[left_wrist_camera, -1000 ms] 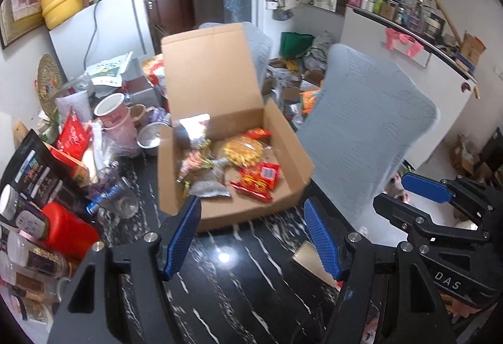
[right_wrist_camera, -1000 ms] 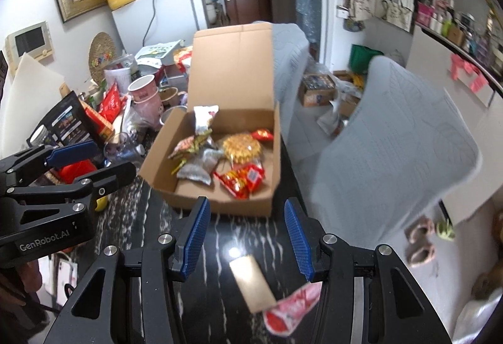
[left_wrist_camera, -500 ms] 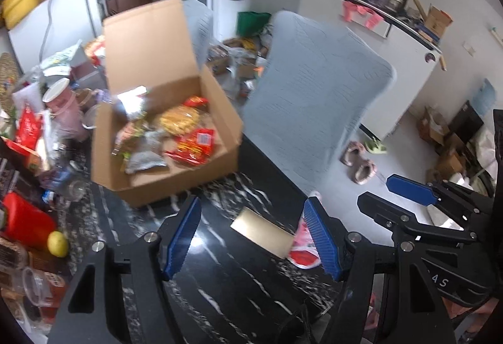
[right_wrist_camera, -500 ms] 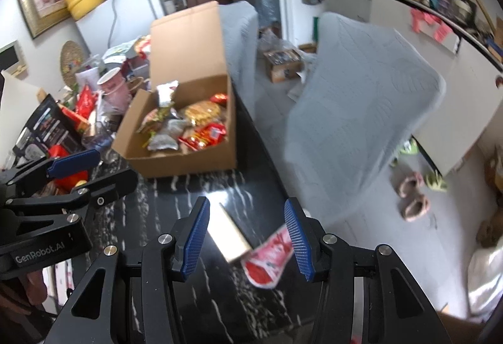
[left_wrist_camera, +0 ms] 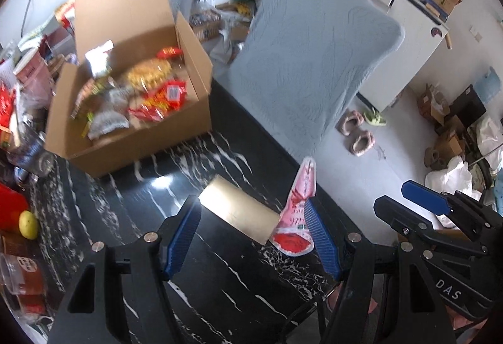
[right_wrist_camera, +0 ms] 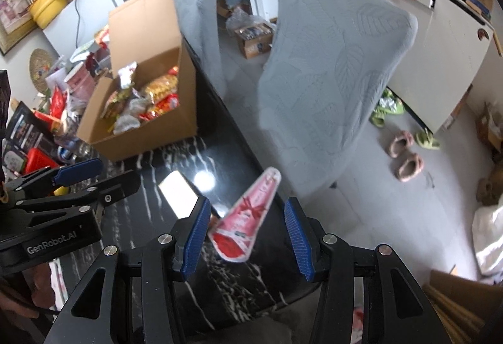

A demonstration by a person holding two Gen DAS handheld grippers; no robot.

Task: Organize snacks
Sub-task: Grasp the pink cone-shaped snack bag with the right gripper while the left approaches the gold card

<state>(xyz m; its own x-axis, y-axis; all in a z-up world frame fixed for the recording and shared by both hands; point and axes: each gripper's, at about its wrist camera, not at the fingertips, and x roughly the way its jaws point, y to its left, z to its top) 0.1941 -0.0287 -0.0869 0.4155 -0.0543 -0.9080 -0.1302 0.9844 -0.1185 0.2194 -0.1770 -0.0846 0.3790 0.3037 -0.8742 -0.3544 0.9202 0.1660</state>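
Observation:
An open cardboard box [left_wrist_camera: 191, 120] [right_wrist_camera: 176, 124] holding several snack packets stands on the black marble table [left_wrist_camera: 125, 218] [right_wrist_camera: 239, 281]. Near the table's right edge lie a shiny gold flat packet [left_wrist_camera: 239, 212] [right_wrist_camera: 177, 194] and a pink-and-red cone-shaped snack packet [left_wrist_camera: 298, 215] [right_wrist_camera: 248, 221]. My left gripper [left_wrist_camera: 251, 237] is open above the gold packet, apart from it. My right gripper [right_wrist_camera: 248, 237] is open over the pink packet, its blue pads on either side without touching it.
Two grey-covered chairs [left_wrist_camera: 314, 61] [right_wrist_camera: 330, 76] stand along the table's right side. Cups, jars, a red container [left_wrist_camera: 9, 208] and a lemon [left_wrist_camera: 28, 224] crowd the table's left. Slippers [right_wrist_camera: 405, 155] lie on the floor beyond the edge.
Both grippers have come down and tipped toward the table's near right edge. The box has slid up and left in both views, and the gold and pink packets now lie between the fingers.

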